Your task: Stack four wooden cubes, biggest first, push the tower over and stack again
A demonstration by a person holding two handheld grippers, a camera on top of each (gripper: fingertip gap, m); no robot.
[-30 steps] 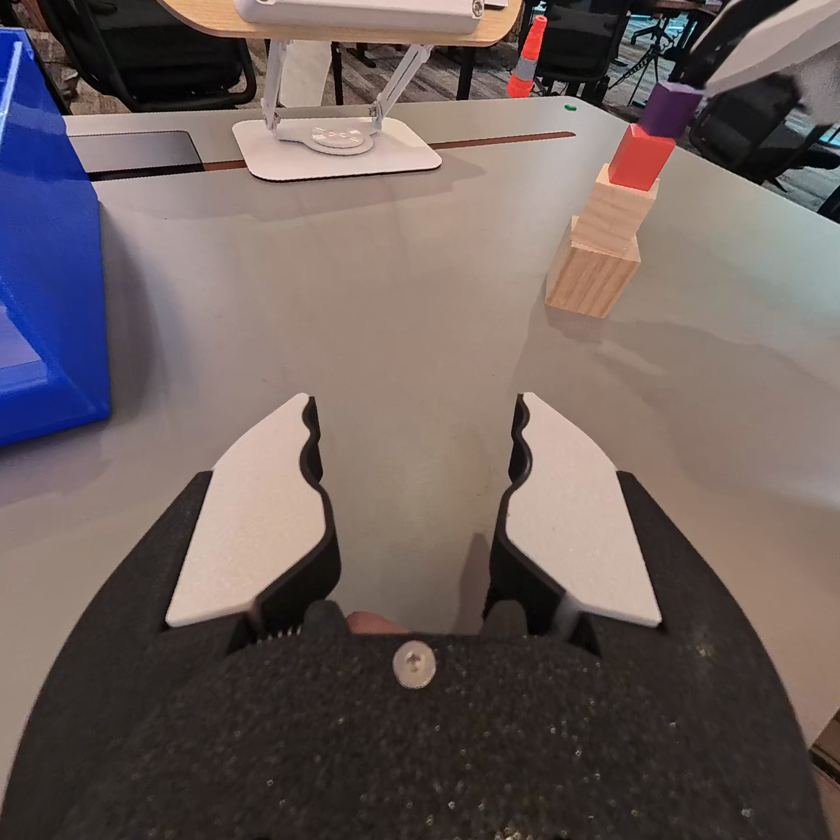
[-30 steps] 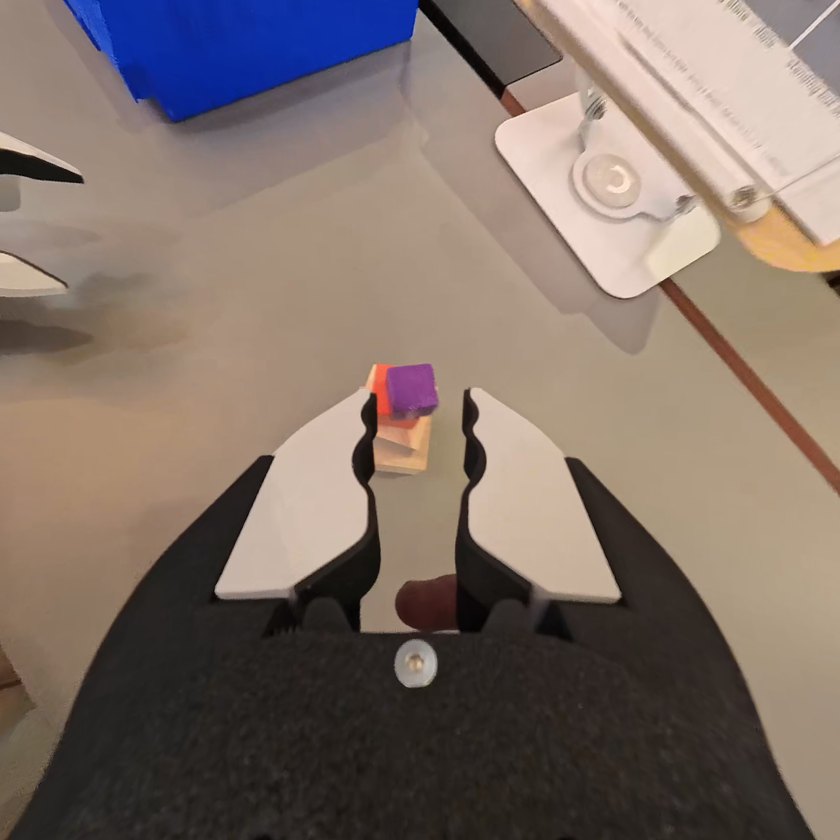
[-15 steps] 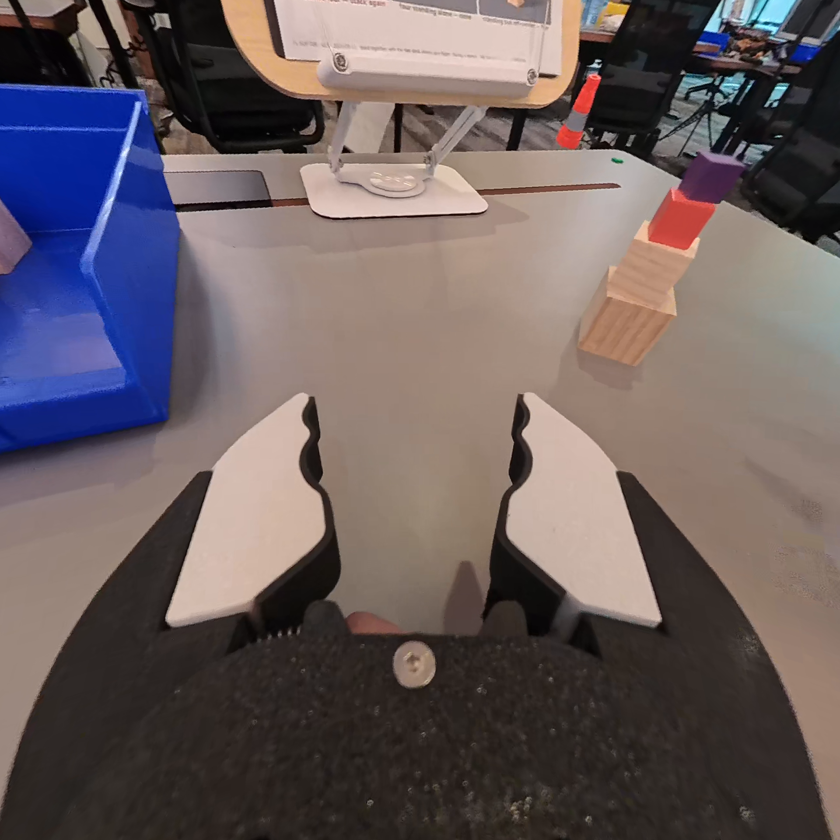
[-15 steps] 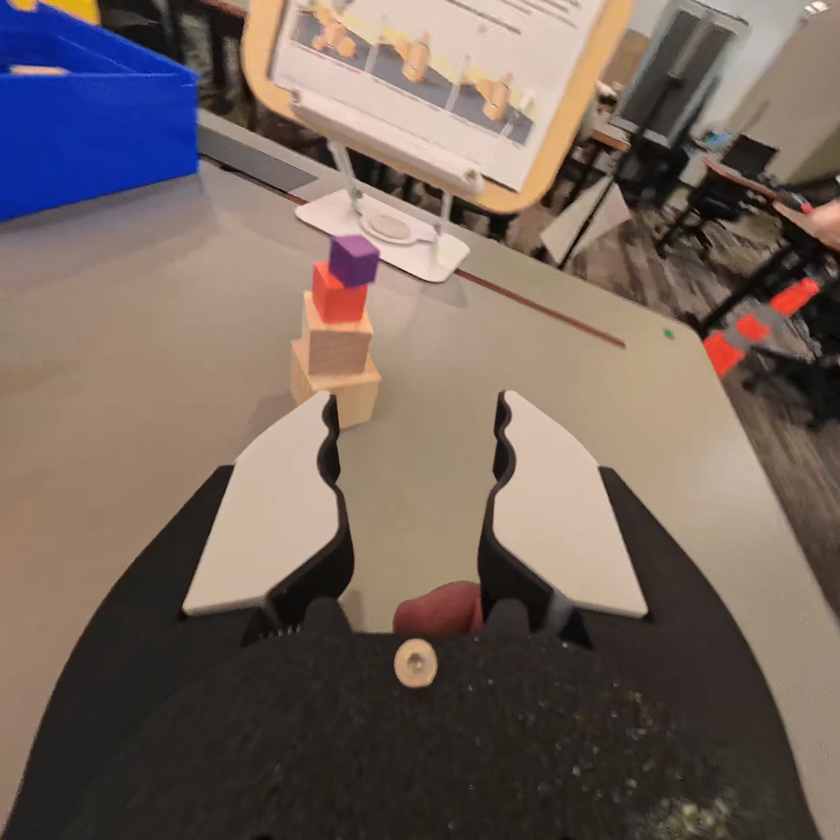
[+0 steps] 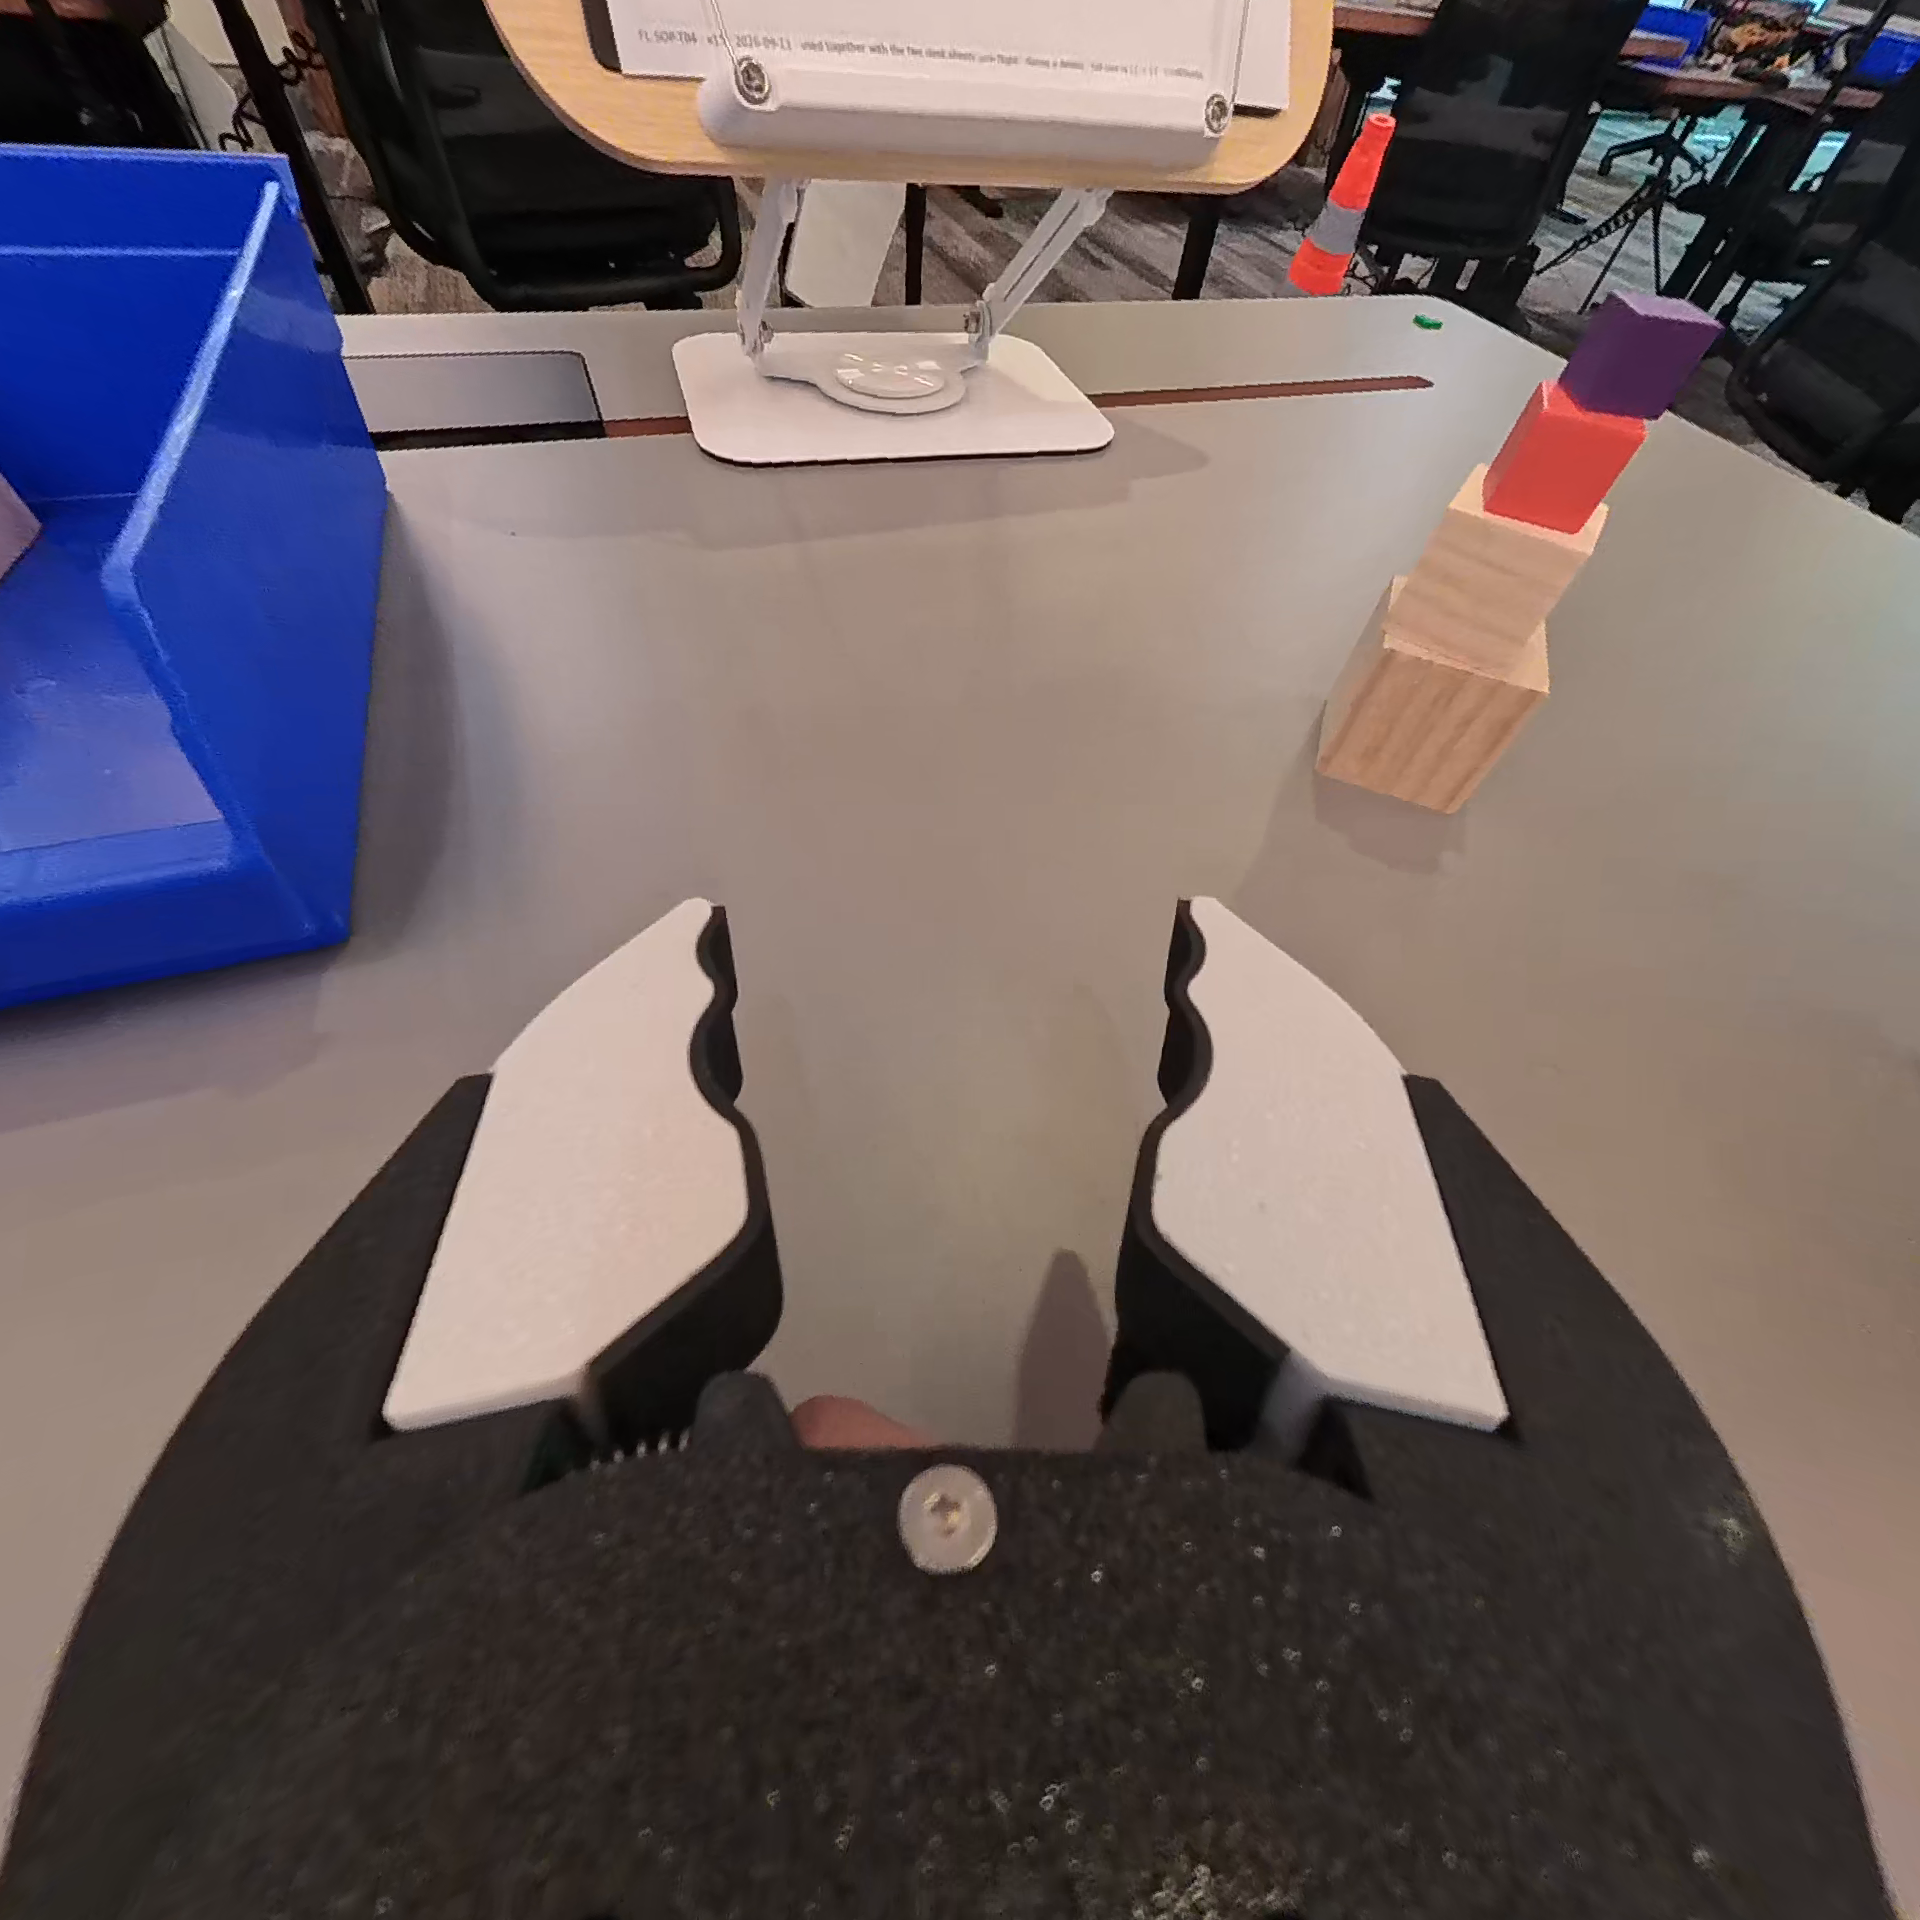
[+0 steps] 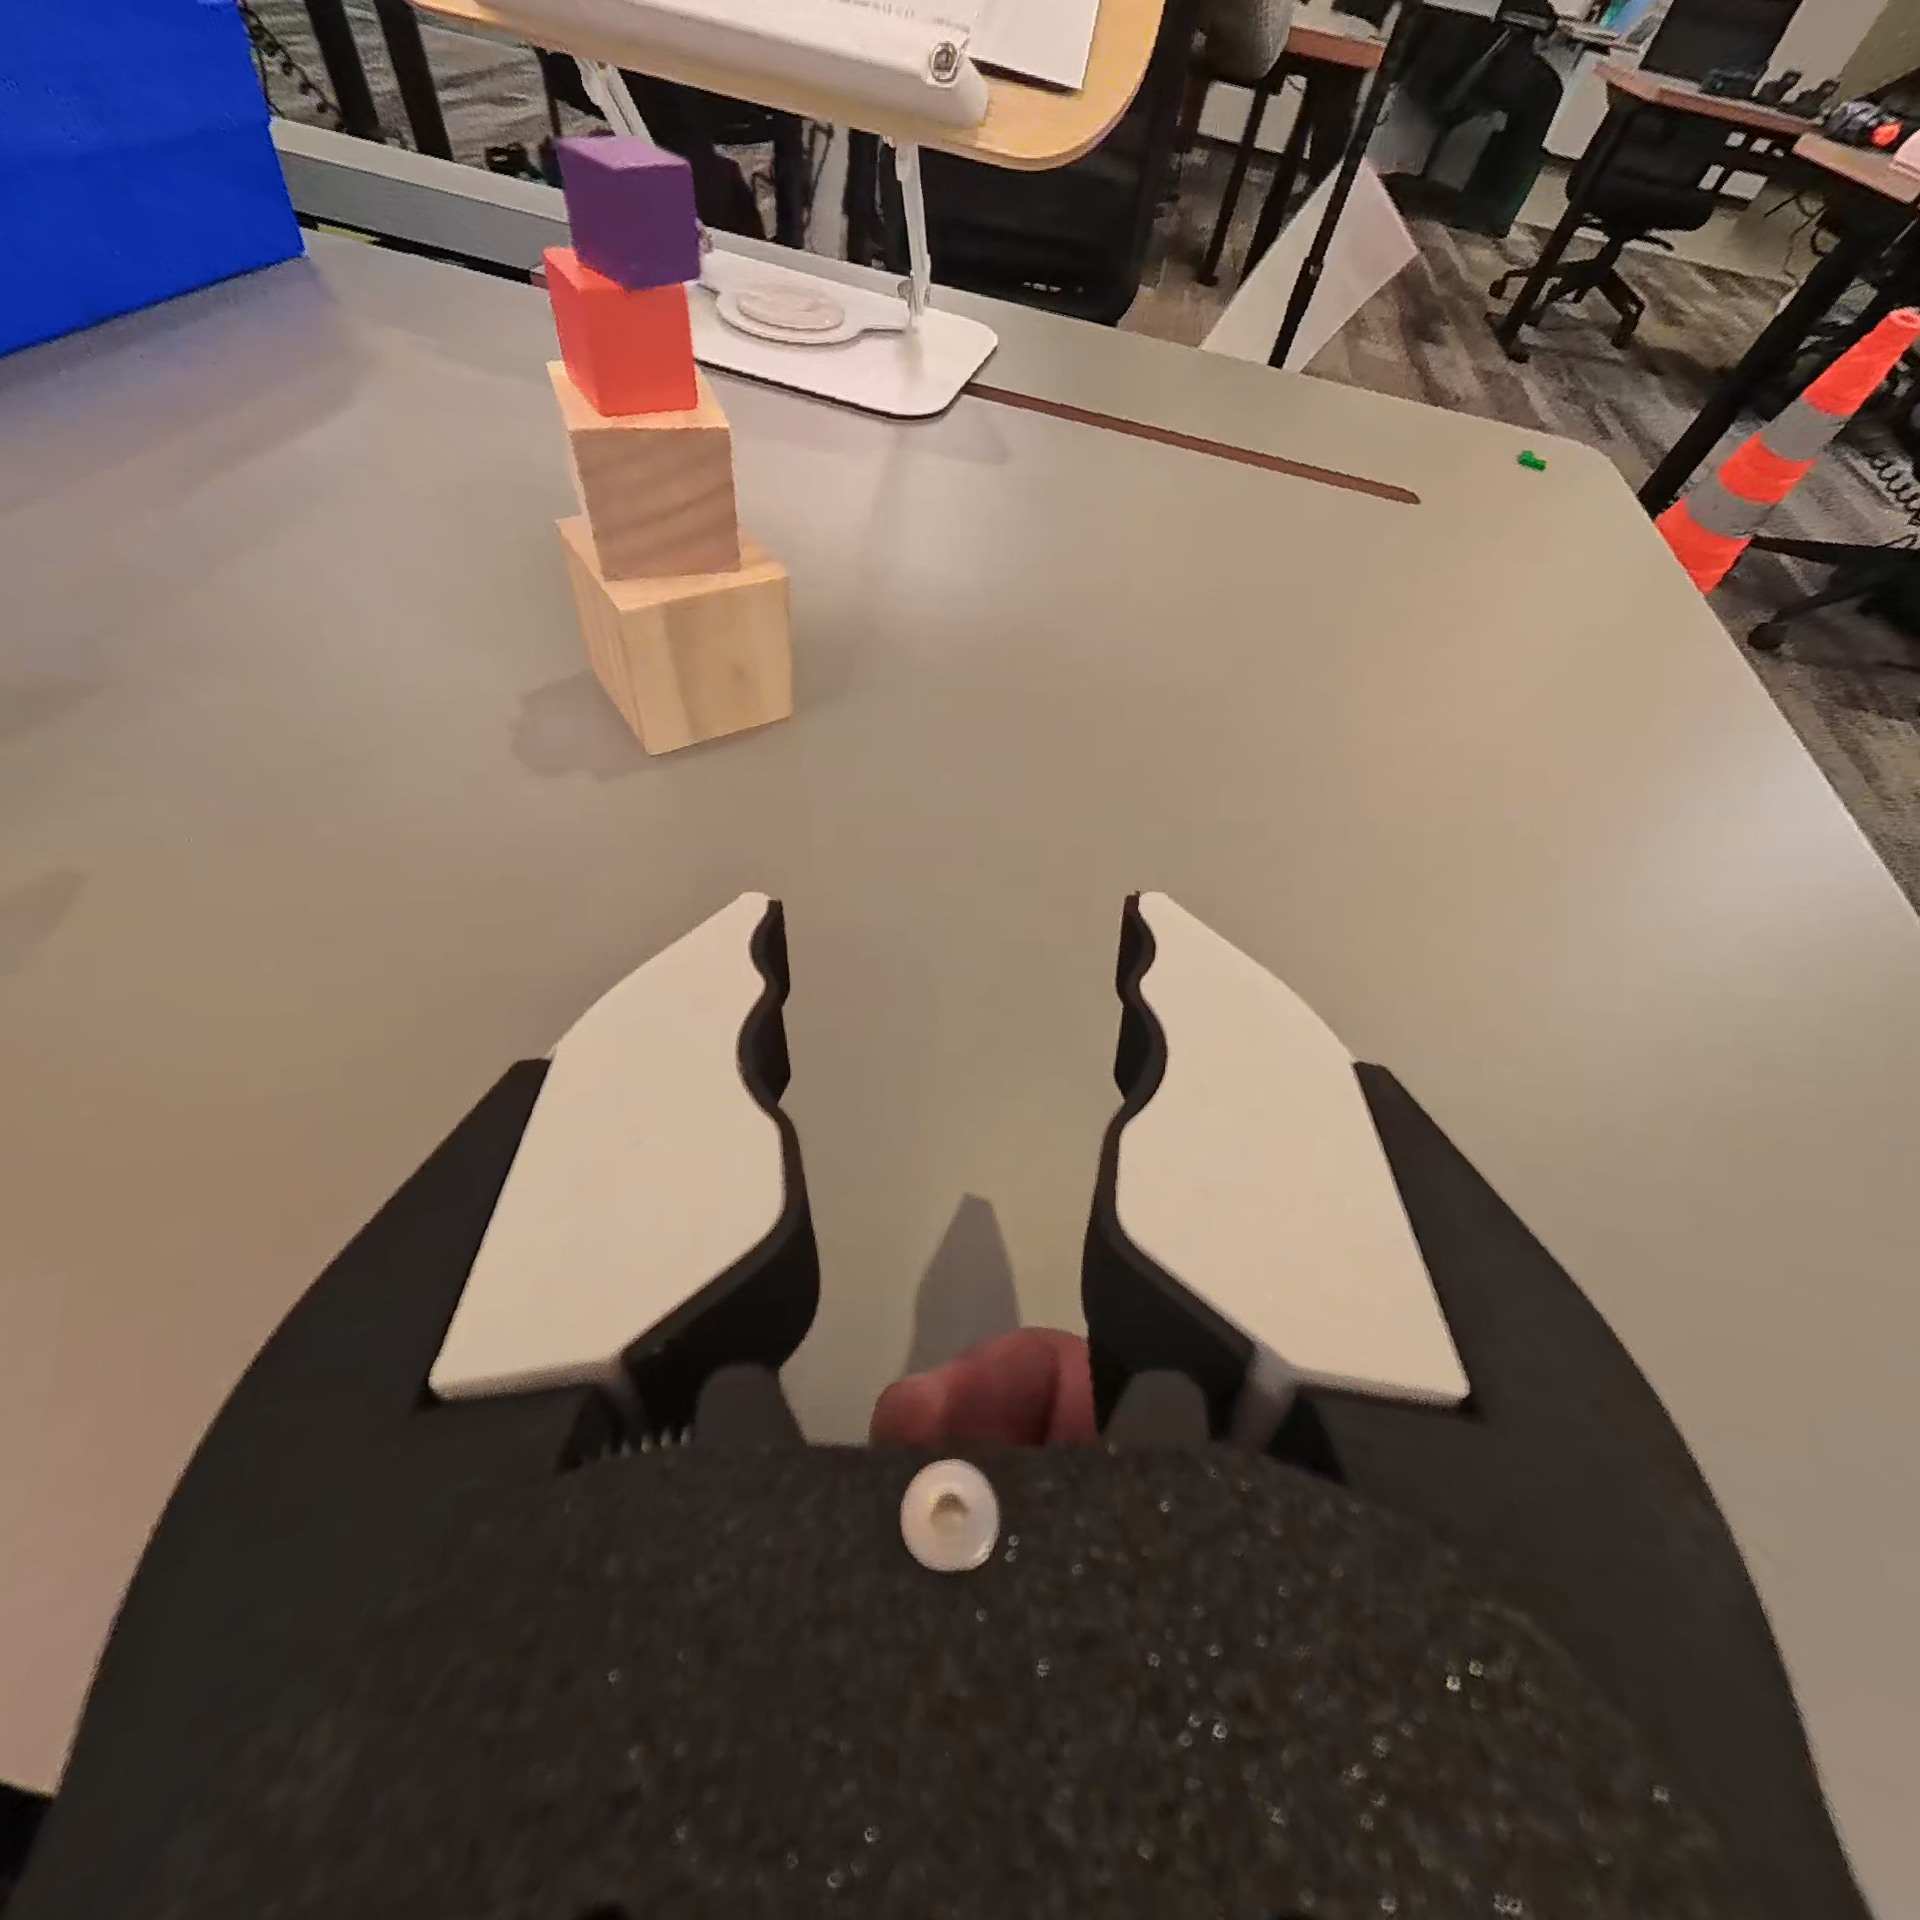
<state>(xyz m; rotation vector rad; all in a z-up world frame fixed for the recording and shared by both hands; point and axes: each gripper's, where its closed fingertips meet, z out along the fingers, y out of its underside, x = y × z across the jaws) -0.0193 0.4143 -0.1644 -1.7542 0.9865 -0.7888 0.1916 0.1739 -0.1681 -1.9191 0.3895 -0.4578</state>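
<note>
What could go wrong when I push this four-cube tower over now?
1. The purple cube sits skewed on the red cube; a light brush may drop only it.
2. The tower stands near the white stand base; cubes could strike it.
3. A push rightward may roll cubes off the table edge.

The left gripper [image 5: 951, 914] hangs over the grey table [image 5: 935, 675] with its white fingers [image 5: 613, 1143] spread wide and nothing between them. Off to its right stands a tower of four cubes: a large pale wooden cube [image 5: 1429, 727] at the base, a smaller wooden cube [image 5: 1491, 587] on it, a red cube [image 5: 1558, 468] above that, and a purple cube [image 5: 1631, 358] on top, each set slightly askew. A blue bin [image 5: 249, 623] sits at the left edge of the table. At the far side a white stand [image 5: 894, 400] carries a wooden-edged board [image 5: 914, 156]. Behind the table, an orange cone [image 5: 1345, 208] stands on the floor.
</note>
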